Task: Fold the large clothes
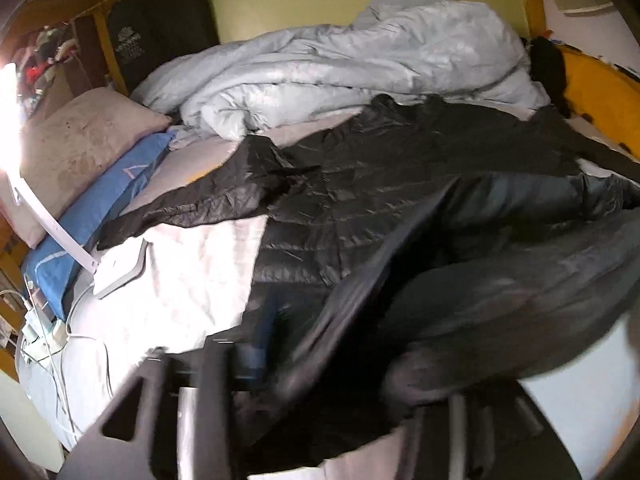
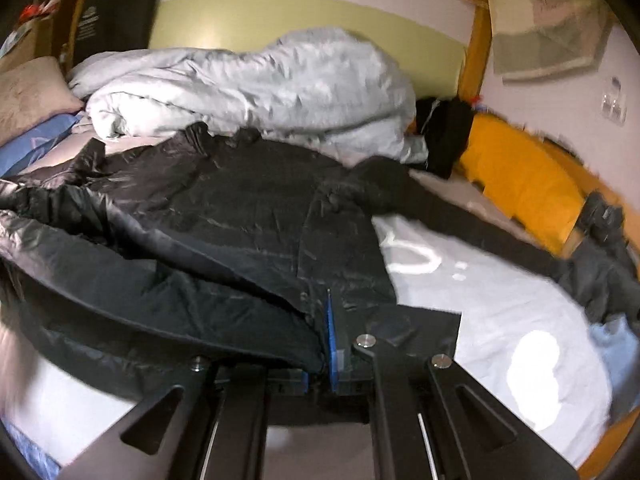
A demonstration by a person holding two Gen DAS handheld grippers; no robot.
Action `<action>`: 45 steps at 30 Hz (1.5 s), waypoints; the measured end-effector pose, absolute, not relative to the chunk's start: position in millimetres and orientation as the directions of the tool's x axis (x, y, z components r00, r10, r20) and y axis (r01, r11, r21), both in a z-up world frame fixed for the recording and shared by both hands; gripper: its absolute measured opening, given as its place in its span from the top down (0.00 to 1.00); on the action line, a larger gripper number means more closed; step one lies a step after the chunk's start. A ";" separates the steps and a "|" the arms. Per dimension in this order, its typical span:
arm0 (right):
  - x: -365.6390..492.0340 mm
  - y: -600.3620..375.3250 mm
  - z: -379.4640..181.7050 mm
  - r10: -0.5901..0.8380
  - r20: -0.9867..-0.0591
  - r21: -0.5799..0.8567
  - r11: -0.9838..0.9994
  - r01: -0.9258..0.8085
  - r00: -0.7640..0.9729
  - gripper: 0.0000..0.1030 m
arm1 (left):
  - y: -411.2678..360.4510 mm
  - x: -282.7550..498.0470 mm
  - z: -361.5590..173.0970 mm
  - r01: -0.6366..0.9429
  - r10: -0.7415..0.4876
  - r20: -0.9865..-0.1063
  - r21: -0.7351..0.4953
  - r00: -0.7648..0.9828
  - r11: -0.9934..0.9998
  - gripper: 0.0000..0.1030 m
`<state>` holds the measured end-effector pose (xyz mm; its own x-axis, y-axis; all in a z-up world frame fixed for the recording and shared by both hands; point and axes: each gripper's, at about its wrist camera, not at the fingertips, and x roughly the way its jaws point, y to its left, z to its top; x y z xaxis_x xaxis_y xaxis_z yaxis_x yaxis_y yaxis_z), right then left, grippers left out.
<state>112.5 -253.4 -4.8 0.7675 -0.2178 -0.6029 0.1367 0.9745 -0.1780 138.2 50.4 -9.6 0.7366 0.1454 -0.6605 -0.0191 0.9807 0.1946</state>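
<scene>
From my left camera the black puffer jacket (image 1: pixel 360 200) lies spread across the middle of the bed (image 1: pixel 192 272), one sleeve reaching toward the left of the frame and its near hem lifted up in a blurred fold at lower centre. My left gripper (image 1: pixel 320 364) sits at the bottom of the frame; one blue-padded finger shows at lower centre-left, the other is lost behind the lifted fabric, so the fingers look spread, and I cannot tell whether the pads press on the cloth. From my right camera the right gripper (image 2: pixel 320 344) has its fingers pressed together on the jacket's hem at lower centre, the blue pads pinching the dark fabric. The rumpled pale duvet (image 2: pixel 256 88) piles up along the top of the frame, touching the jacket's far edge. A tan pillow (image 1: pixel 80 148) and a blue pillow (image 1: pixel 100 208) crowd the left edge of my left view, with a white lamp (image 1: pixel 116 268) and cables just below them. On the right of my right view I see bare white sheet, then a yellow cushion (image 2: pixel 520 172) along the bed's wooden rail and a dark garment (image 2: pixel 600 248) at the right edge.
</scene>
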 end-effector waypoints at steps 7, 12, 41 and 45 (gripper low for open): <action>124.2 -261.3 -18.3 -0.229 -0.581 -0.176 0.972 0.155 0.781 0.15 | 71.2 153.5 -29.5 -0.067 0.141 -0.673 0.135 0.726 0.989 0.09; 111.7 -274.9 2.5 -0.225 -0.517 -0.112 0.974 0.196 0.826 0.02 | 79.8 139.5 -22.0 -0.072 0.108 -0.633 0.083 0.767 0.994 0.03; 124.0 -328.7 -52.2 -0.184 -0.817 -0.026 0.958 0.284 0.547 0.00 | 107.4 158.6 -70.1 -0.153 0.233 -0.770 0.176 0.594 0.972 0.00; 113.5 -330.3 -35.0 -0.222 -0.765 -0.041 0.954 0.298 0.605 0.00 | 103.9 140.9 -44.9 -0.138 0.210 -0.707 0.159 0.676 0.978 0.00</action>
